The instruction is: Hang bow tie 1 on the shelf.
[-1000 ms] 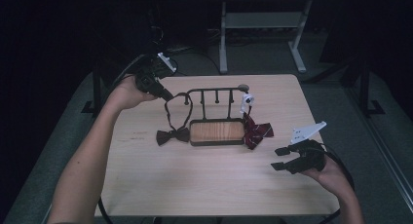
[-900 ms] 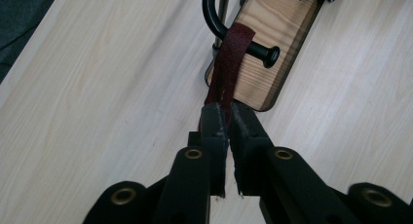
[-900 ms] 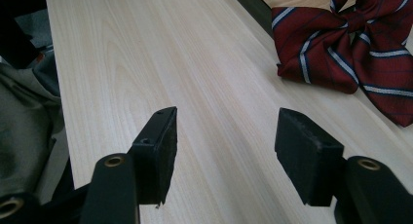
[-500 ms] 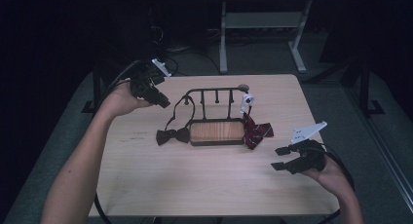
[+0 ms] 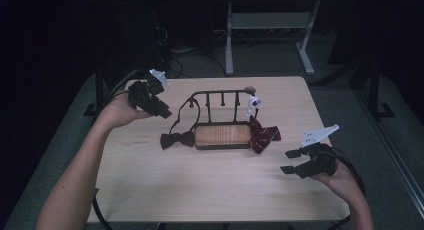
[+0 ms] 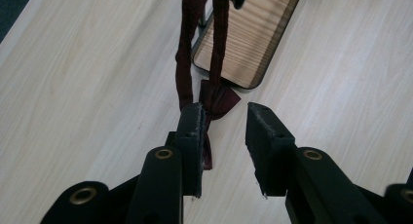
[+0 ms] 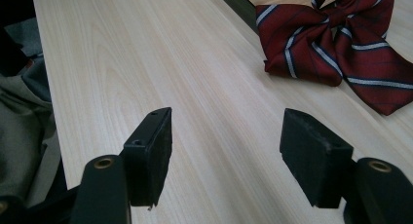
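Left gripper (image 5: 161, 111) just opened, empty, near table's (image 5: 210, 190) left edge; right gripper (image 5: 294, 162) wide, empty

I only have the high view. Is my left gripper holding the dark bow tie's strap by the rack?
Observer: No. In the left gripper view the left gripper has its jaws apart; they have just been opening, with bare table between them. The strap passes just beyond one pad.
Operator: Is that tie really black?
Observer: It's dark maroon; the bow tie lies on the table beside the rack's wooden base.
Operator: And the tie near my right gripper?
Observer: The striped tie is red with pale stripes, ahead of the open right gripper, untouched.
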### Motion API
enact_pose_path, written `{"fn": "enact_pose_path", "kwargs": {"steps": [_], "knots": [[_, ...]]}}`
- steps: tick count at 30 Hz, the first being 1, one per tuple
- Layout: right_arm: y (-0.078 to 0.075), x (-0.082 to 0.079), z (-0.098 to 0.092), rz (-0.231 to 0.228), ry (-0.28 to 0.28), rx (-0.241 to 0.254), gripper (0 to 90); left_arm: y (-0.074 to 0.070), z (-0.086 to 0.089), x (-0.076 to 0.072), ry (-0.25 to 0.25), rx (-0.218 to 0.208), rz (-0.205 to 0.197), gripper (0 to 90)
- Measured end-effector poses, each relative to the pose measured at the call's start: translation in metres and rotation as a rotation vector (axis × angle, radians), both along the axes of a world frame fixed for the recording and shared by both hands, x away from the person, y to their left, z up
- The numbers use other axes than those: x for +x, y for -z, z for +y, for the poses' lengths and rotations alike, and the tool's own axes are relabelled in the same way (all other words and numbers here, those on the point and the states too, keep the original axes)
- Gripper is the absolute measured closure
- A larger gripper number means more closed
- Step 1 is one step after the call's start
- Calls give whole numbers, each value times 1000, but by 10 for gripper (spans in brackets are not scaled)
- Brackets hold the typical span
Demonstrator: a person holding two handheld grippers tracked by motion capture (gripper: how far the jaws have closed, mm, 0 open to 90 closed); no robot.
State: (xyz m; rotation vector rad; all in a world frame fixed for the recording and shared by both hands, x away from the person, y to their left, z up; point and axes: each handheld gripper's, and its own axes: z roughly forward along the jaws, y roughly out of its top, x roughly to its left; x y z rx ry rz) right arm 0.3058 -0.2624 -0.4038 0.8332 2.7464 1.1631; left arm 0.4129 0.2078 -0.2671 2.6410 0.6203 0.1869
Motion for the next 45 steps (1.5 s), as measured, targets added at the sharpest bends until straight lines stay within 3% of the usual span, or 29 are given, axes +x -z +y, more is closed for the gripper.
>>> {"fn": "enact_pose_path", "kwargs": {"steps": [29,45], "knots": [[3,0,-6,13,62,-17,307,31,17,-37,31,-52,-7,539],[4,0,-7,8,60,-17,307,44,21,-51,38,-63,0,489]]}}
